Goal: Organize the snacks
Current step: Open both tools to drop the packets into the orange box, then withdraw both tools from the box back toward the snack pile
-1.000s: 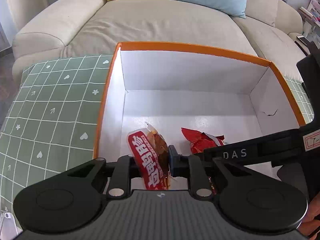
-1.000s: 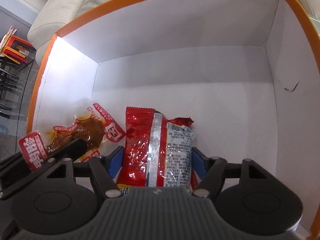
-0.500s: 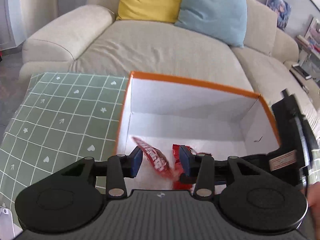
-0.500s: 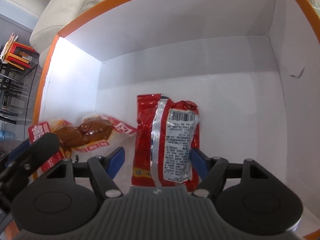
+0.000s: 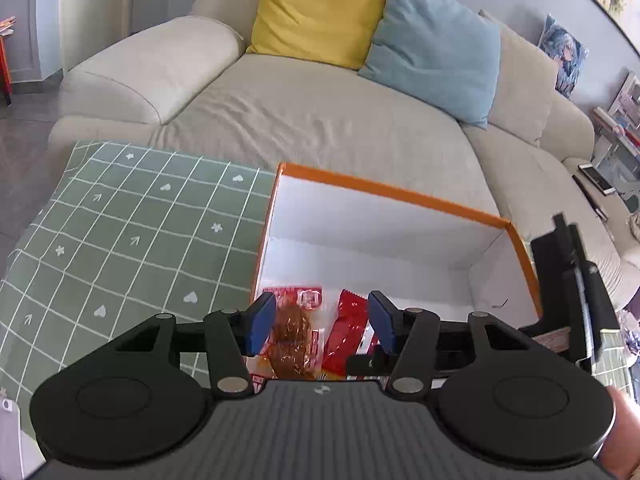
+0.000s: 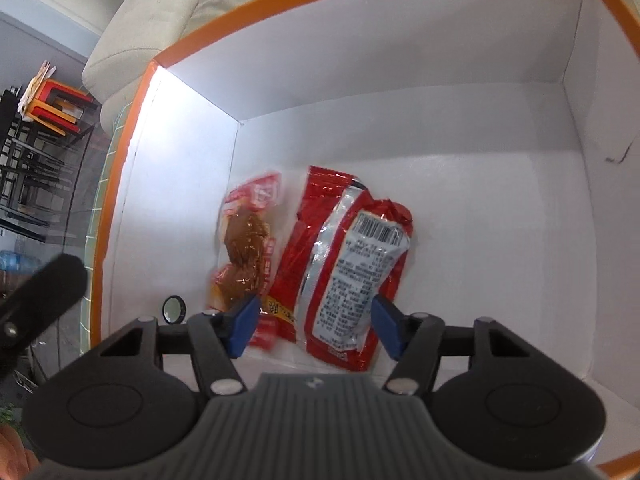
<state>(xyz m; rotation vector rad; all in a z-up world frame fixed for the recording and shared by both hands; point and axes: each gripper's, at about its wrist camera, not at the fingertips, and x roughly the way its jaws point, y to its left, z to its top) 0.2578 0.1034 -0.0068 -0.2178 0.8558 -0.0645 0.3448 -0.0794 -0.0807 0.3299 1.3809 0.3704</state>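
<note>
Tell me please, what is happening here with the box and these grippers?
A person holds two grippers over a white box with an orange rim that stands by a sofa. Two snacks lie on the box floor, side by side: a clear pack with brown meat and a red packet. The left gripper is opening and grips nothing. The right gripper is closing above the red packet, and its pads do not press it.
</note>
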